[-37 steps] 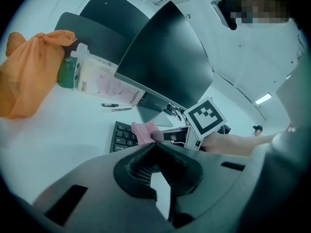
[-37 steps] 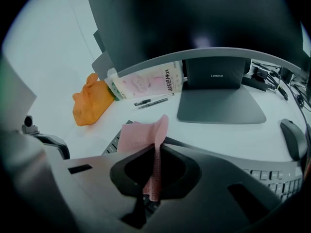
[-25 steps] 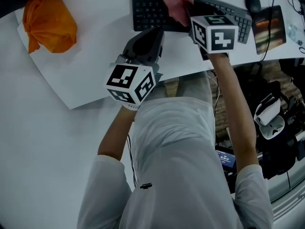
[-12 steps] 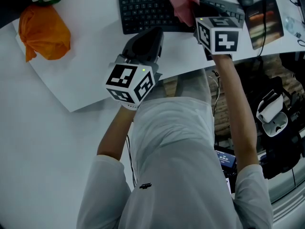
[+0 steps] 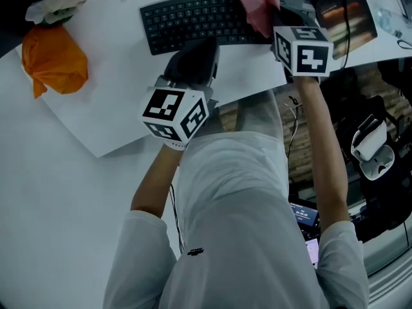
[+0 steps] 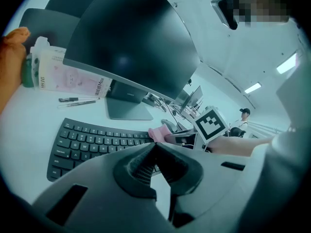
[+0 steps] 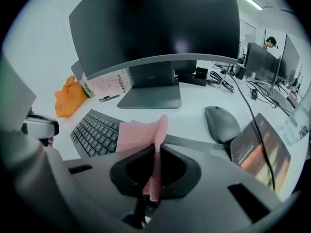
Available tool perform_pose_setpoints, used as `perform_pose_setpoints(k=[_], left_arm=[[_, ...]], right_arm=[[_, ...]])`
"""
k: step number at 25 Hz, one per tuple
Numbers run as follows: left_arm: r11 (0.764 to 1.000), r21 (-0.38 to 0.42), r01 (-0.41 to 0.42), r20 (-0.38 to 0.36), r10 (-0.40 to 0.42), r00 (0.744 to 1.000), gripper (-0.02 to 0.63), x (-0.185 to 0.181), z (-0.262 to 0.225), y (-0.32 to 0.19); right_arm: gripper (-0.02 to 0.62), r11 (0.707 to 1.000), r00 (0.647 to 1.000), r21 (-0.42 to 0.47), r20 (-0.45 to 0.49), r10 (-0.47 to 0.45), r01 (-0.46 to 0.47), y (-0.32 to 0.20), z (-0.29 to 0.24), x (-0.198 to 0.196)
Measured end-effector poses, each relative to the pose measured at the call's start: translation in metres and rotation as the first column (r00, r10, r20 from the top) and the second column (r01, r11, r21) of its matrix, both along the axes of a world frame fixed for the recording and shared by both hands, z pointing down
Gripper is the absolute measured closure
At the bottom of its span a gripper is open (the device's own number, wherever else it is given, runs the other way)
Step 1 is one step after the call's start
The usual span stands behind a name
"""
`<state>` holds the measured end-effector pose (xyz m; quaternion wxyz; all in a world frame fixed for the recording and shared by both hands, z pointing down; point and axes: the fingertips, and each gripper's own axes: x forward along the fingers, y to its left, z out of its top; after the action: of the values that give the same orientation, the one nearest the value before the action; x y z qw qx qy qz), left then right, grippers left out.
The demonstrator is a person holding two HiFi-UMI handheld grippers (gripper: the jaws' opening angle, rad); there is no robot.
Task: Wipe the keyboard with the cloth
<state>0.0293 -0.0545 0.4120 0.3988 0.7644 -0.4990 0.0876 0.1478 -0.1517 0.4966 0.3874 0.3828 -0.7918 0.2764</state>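
Cloth point(image 7: 138, 132) pinched by right gripper point(image 7: 155, 149) at the keyboard's point(image 5: 193, 19) right part; left gripper point(image 6: 156, 147) pressed together beside the keyboard.

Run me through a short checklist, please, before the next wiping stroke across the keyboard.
1. Cloth gripped: ok. The right claw is shut on the pink cloth.
2. Cloth over the keyboard: ok. It sits above the right part of the keys.
3. Cloth pressing on the keys: cannot tell. No view shows the contact.
4. Left claw out of the way: ok. It is shut and empty at the keyboard's near edge, left of the cloth.
5. Mouse clear of the cloth: ok. It lies apart from the cloth, to its right.
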Motion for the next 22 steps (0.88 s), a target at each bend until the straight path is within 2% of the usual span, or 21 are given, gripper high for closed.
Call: perform_pose_setpoints(k=[9,22], left_arm=[[0.999,-0.001,-0.045,0.008,0.045,0.999,0.588,0.026,0.002,-0.009],[0.996,-0.004,-0.086,0.015,0.086,0.996,0.588,0.055,0.001,-0.017]], right_arm=[[0.578,0.997,0.996,0.026,-0.051,0.073,-0.072,-0.011,0.003,0.063],[0.578,0.99,0.986,0.041,-0.095,0.135,-0.131,-0.021,0.006,0.121]])
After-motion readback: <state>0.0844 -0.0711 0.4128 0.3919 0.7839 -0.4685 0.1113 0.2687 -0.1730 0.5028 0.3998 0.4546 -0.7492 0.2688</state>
